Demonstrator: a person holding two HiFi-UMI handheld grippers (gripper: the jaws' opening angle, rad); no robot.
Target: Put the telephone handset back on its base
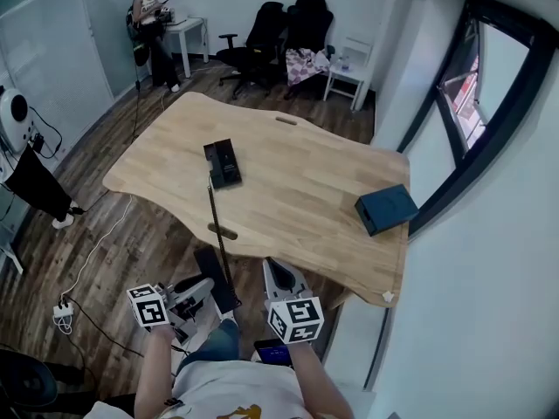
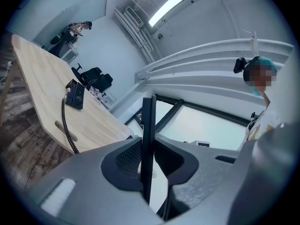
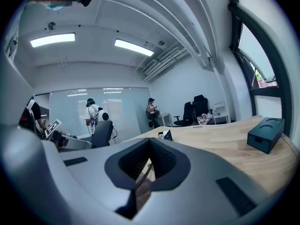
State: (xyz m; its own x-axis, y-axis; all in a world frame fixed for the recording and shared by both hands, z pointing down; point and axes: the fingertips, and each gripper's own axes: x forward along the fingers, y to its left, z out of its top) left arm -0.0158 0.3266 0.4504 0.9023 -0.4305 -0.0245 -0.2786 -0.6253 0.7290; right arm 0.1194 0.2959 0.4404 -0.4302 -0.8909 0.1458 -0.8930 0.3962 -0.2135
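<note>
The black telephone base point(image 1: 223, 163) lies on the wooden table point(image 1: 306, 190), left of middle; it also shows far off in the left gripper view as the base point(image 2: 75, 94). A coiled cord point(image 1: 218, 225) runs from it over the table's near edge down to the black handset point(image 1: 217, 278). My left gripper point(image 1: 203, 290) is shut on the handset, below the table edge near my lap. Between its jaws the handset point(image 2: 147, 125) stands edge-on as a thin dark slab. My right gripper point(image 1: 278, 271) hangs beside it, shut and holding nothing; its jaws point(image 3: 150, 143) meet.
A dark teal box point(image 1: 386, 208) sits near the table's right edge, by the window. Office chairs point(image 1: 279, 37) and a small white table stand at the back, with a person point(image 1: 153, 24) further left. A power strip point(image 1: 63, 312) and cables lie on the floor.
</note>
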